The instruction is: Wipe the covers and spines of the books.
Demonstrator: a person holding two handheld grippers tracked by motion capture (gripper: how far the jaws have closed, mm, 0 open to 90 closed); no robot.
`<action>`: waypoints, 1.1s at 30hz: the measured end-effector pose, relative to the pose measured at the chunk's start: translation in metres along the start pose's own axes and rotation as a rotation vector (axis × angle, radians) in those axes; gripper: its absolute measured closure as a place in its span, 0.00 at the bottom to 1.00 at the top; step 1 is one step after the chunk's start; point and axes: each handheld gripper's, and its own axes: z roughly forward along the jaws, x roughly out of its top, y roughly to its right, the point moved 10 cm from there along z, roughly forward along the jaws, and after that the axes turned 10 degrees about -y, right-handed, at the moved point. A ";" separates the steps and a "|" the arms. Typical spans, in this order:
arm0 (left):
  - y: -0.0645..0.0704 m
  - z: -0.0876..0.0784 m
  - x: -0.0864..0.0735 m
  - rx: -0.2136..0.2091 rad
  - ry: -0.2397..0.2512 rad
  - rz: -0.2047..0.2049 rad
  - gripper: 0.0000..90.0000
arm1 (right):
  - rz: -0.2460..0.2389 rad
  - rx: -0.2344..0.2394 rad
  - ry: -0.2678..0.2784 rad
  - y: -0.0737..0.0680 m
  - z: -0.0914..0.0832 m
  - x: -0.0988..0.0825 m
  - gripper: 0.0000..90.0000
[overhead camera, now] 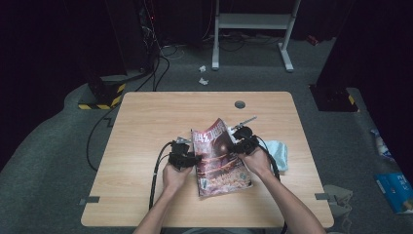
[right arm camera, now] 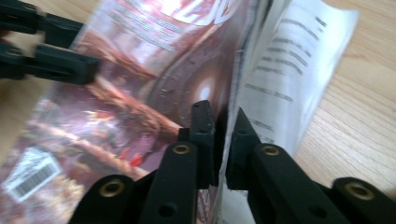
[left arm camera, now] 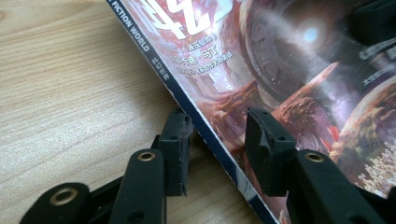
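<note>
The magazine [overhead camera: 220, 158] lies mid-table, light, floppy and glossy-slick. Its spine edge is straddled by the left gripper [left arm camera: 217, 140], not yet pinched; the cover's free edge is clamped by the right gripper [right arm camera: 223, 135], the best hold.

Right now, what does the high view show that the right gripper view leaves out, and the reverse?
High view alone: the round grey grommet near the light wooden table's far edge, a pale blue cloth beside the right hand-held gripper, and both forearms.

Right gripper view alone: printed black text on a white inner page, a barcode on the cover, and the right hand-held gripper's jaws straddling the lifted cover's edge.

Both: the glossy reddish-brown science-fiction magazine and the left hand-held gripper at its spine side.
</note>
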 end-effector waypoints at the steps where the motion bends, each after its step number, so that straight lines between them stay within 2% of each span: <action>1: 0.000 0.000 0.000 0.004 -0.002 0.003 0.68 | -0.002 -0.015 -0.001 0.003 0.002 -0.001 0.89; 5: 0.000 0.000 -0.001 0.006 -0.005 0.000 0.68 | 0.014 -0.062 -0.016 0.010 0.005 -0.004 0.79; 6: 0.000 0.000 -0.001 0.006 -0.005 0.000 0.68 | 0.014 -0.062 -0.016 0.010 0.005 -0.004 0.79; 7: 0.000 0.000 0.000 0.004 -0.005 -0.002 0.68 | 0.029 -0.074 -0.025 0.015 0.005 -0.008 0.76; 13: 0.000 0.000 0.000 0.009 -0.006 -0.002 0.68 | 0.069 -0.099 -0.024 0.033 0.002 -0.023 0.73; 16: 0.000 0.000 -0.001 0.009 -0.007 -0.004 0.68 | 0.095 -0.112 -0.025 0.042 -0.002 -0.029 0.79; 18: 0.000 0.000 -0.001 0.010 -0.008 -0.006 0.68 | 0.095 -0.128 -0.014 0.048 -0.006 -0.031 0.87; 19: 0.000 0.000 -0.001 0.010 -0.008 -0.006 0.68 | 0.095 -0.128 -0.014 0.048 -0.006 -0.031 0.87; 20: 0.000 0.000 -0.001 0.011 -0.009 -0.009 0.68 | 0.099 -0.150 -0.021 0.050 -0.006 -0.032 0.92; 22: 0.000 0.000 -0.001 0.010 -0.009 -0.015 0.67 | 0.092 -0.171 -0.045 0.051 -0.001 -0.033 0.95; 23: 0.000 0.000 -0.001 0.010 -0.009 -0.015 0.67 | 0.092 -0.171 -0.045 0.051 -0.001 -0.033 0.95; 24: 0.000 0.000 0.000 0.006 -0.009 -0.020 0.67 | 0.089 -0.176 -0.077 0.050 0.008 -0.034 0.97; 26: -0.001 0.000 -0.001 0.004 -0.014 -0.025 0.65 | 0.076 -0.190 -0.099 0.049 0.015 -0.034 0.99; 28: -0.002 0.001 -0.001 0.005 -0.016 -0.024 0.63 | 0.072 -0.206 -0.110 0.049 0.018 -0.034 0.99; 30: -0.003 0.002 -0.001 0.007 -0.018 -0.021 0.60 | 0.080 -0.192 -0.112 0.048 0.018 -0.034 0.99; 32: -0.002 0.003 -0.001 0.015 -0.017 -0.018 0.58 | 0.063 -0.199 -0.113 0.048 0.018 -0.034 1.00; 33: -0.002 0.003 -0.001 0.011 -0.017 -0.022 0.58 | 0.072 -0.197 -0.115 0.046 0.019 -0.035 1.00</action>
